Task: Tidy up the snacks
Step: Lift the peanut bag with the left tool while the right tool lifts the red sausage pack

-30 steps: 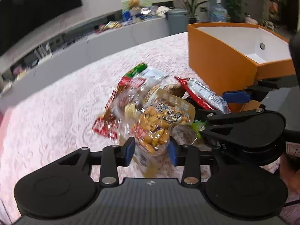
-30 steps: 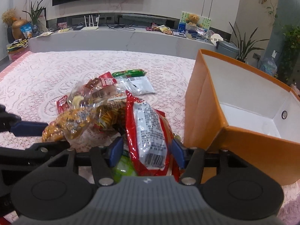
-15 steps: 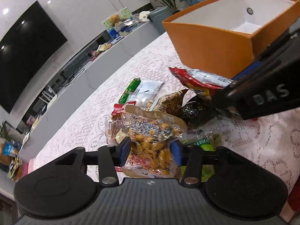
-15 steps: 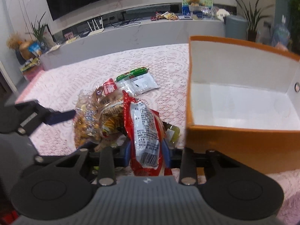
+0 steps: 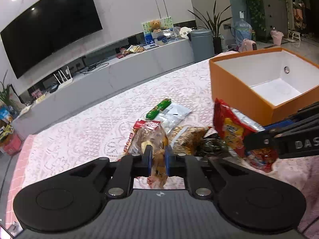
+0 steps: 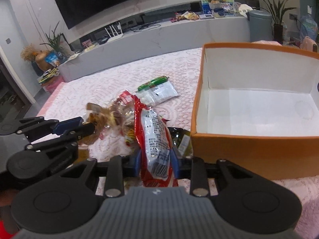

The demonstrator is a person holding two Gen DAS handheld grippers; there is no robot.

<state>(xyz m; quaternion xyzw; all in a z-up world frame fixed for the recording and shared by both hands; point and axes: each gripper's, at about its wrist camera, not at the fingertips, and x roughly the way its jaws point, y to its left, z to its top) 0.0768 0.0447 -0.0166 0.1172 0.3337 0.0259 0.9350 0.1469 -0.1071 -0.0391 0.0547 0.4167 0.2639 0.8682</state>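
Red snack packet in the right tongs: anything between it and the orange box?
Only the box's own near wall. The right tongs are closing on the red snack packet, which sits just left of the orange box. The box's open top is unobstructed.

Your left gripper (image 5: 158, 160) pinches a clear bag of brown snacks (image 5: 157, 159). Your right gripper (image 5: 257, 133) grips a red packet (image 5: 229, 129), its jaws closing, just beside the orange box (image 5: 235, 87).
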